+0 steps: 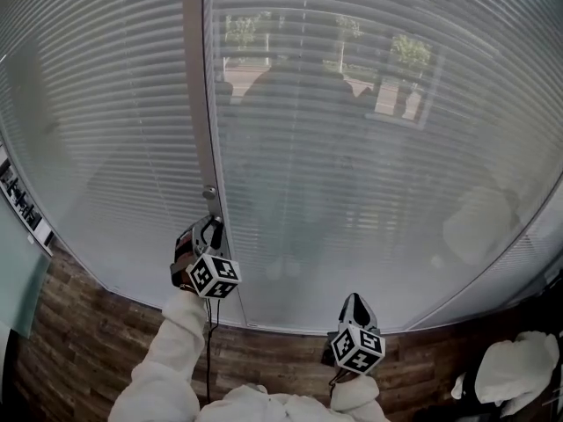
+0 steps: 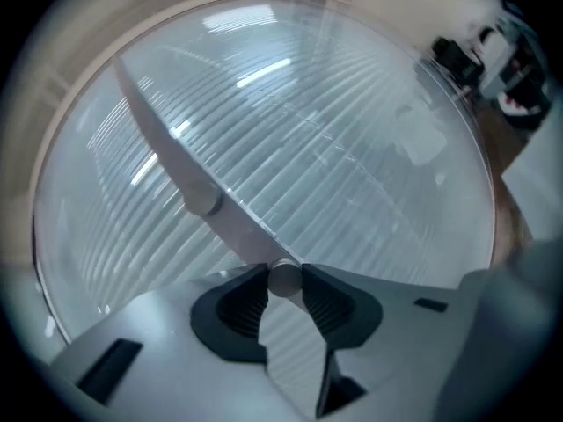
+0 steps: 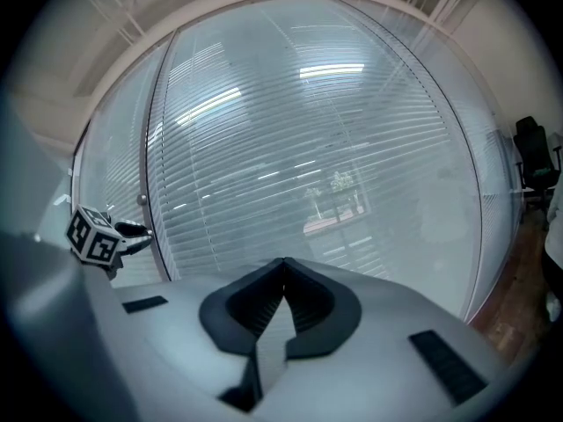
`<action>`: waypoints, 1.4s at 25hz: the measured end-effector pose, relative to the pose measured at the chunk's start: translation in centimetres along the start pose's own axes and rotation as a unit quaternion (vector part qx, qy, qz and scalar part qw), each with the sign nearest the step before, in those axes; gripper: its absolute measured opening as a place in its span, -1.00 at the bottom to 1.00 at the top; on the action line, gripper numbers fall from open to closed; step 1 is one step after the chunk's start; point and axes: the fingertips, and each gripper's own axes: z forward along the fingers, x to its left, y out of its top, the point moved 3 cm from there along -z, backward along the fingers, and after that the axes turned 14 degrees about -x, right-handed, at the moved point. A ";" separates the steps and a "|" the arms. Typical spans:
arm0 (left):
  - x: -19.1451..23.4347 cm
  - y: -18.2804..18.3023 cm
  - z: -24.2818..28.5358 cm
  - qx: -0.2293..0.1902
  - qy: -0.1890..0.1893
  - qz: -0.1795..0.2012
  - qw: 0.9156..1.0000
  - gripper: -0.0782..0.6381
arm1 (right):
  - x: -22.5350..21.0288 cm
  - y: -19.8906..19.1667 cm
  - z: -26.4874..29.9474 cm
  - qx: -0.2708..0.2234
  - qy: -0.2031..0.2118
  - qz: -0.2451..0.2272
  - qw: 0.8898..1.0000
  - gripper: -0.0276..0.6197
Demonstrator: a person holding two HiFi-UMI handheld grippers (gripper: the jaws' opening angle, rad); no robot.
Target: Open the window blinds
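Blinds: thin level slats behind glass, filling the window on both sides of an upright post; they lie nearly shut, with only a hazy view of trees coming through
Lower knob: a small round metal knob on the post, just below an upper knob of the same kind; probably the control that tilts the slats
Left gripper: clamped on the lower knob, one ribbed pad pressing each side of it; in the head view it sits right up against the post
Right gripper: jaws together with nothing between them, held low and well apart from the post, pointing at the glass
Step in hand: most likely turning the gripped knob to tilt the slats open
Doing it well: keep the pads square on the knob's sides and roll the wrist about the knob's own axis instead of swinging the hand, so the grip does not walk off; do not pull away from the post; watch the slats, and if they shut tighter, turn the other way; when the wrist runs out of roll, let go, turn back and grip again
Risk: the knob looks small and smooth and is held only at the jaw tips, so it could slip
Writing: none readable; the marker cube bears only black-and-white squares, the strip at the head view's left edge is too small to read, and no brand shows
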 end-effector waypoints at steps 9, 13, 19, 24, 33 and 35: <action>1.1 -0.2 -0.5 -0.014 0.056 -0.330 0.942 -0.44 | -0.9 0.3 -0.3 0.000 -0.005 0.005 1.000 -0.88; 1.4 -0.2 -0.8 -0.015 0.076 -0.413 0.907 -0.44 | -0.9 0.4 -0.4 0.000 -0.003 0.006 1.000 -0.88; 1.8 -0.8 -1.0 -0.032 0.114 -0.550 0.827 -0.44 | -1.2 0.3 -0.7 0.000 -0.005 0.011 1.000 -0.88; 1.1 -1.4 -0.6 -0.057 0.131 -0.694 0.706 -0.44 | -1.0 0.2 -0.9 0.001 -0.005 0.014 1.000 -0.88; 1.1 -1.8 -0.6 -0.087 0.134 -0.791 0.591 -0.44 | -0.7 0.0 -1.4 0.004 -0.008 0.019 1.000 -0.88; 1.0 -1.8 -0.5 -0.091 0.109 -0.782 0.607 -0.44 | -0.5 -0.1 -1.4 0.004 -0.006 0.019 1.000 -0.88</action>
